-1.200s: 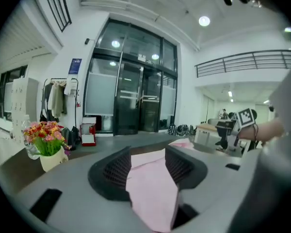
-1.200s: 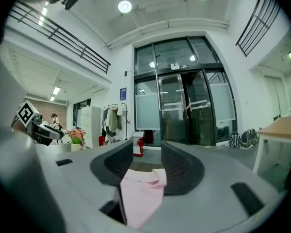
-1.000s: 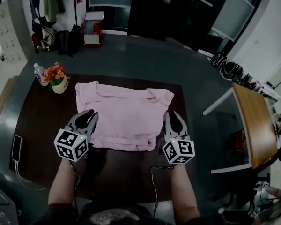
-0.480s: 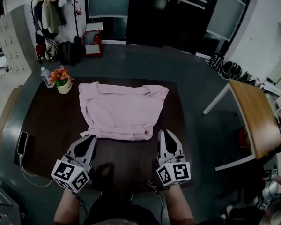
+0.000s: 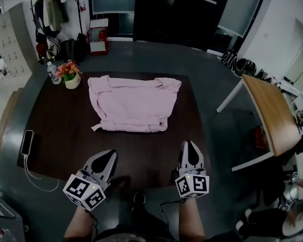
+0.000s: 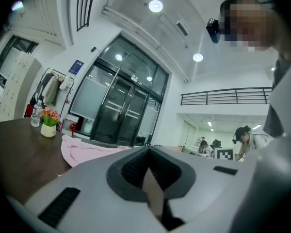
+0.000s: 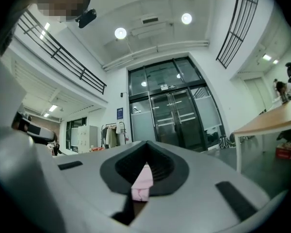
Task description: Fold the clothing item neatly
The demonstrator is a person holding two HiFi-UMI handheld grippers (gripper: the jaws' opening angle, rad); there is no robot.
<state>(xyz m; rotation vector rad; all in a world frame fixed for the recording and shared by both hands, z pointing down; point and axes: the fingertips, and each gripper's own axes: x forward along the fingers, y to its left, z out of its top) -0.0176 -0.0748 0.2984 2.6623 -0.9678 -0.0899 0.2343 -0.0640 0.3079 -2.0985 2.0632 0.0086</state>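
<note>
My left gripper (image 5: pixel 111 154) and right gripper (image 5: pixel 190 145) both have their jaws pressed together on nothing, hovering by the near edge of the dark table (image 5: pixel 55 130). The pink garment (image 5: pixel 134 105) lies folded flat mid-table, well apart from both. The pink sliver behind my right jaws is probably that cloth seen from afar.
</note>
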